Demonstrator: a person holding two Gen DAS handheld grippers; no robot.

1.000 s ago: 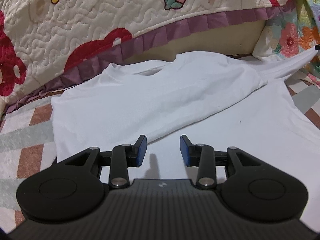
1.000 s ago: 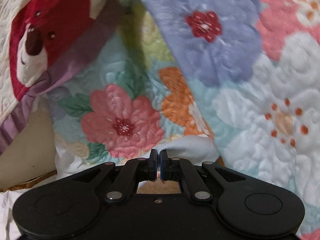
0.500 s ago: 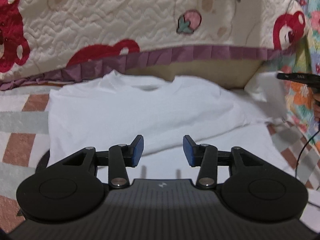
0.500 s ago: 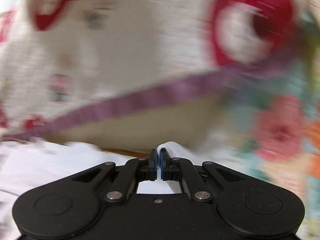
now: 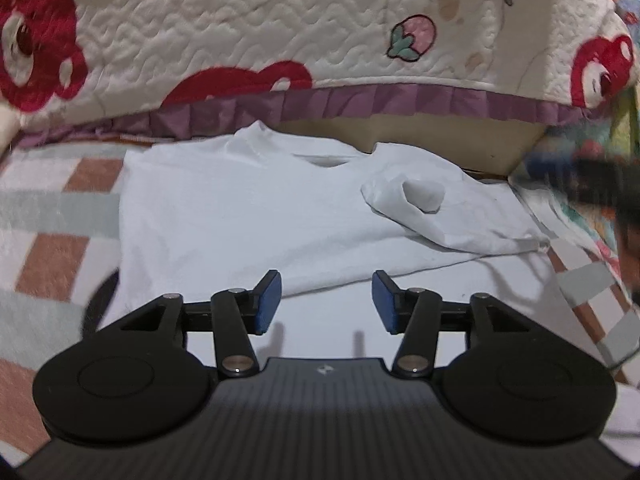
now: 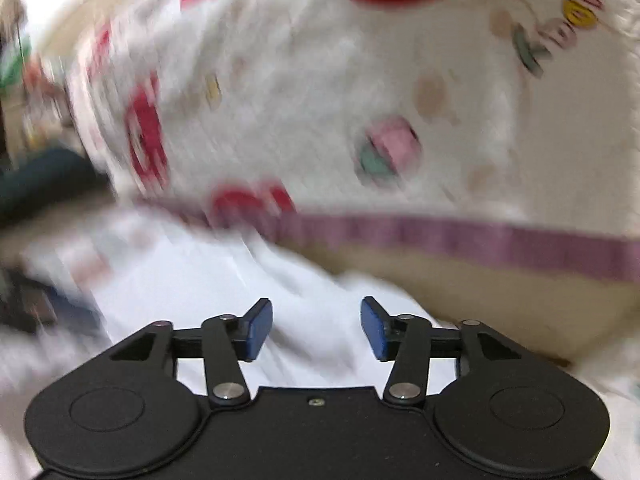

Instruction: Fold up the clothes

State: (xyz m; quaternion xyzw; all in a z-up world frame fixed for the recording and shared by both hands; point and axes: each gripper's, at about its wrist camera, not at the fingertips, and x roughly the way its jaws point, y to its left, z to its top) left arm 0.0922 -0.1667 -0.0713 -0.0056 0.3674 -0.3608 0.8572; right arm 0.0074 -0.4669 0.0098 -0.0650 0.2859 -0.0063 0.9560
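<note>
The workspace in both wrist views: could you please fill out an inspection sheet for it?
Surface: checked blanket, pink and grey squares.
Job's things: white T-shirt spread flat, its sleeve folded in over the body.
Clutter: nothing seen.
Grippers: left tool opening, nothing between its pads; right tool opening above the shirt, empty.
Cables: dark cable by the shirt's right edge.
Surroundings: bear-print quilt with purple frill behind; floral quilt at right.
</note>
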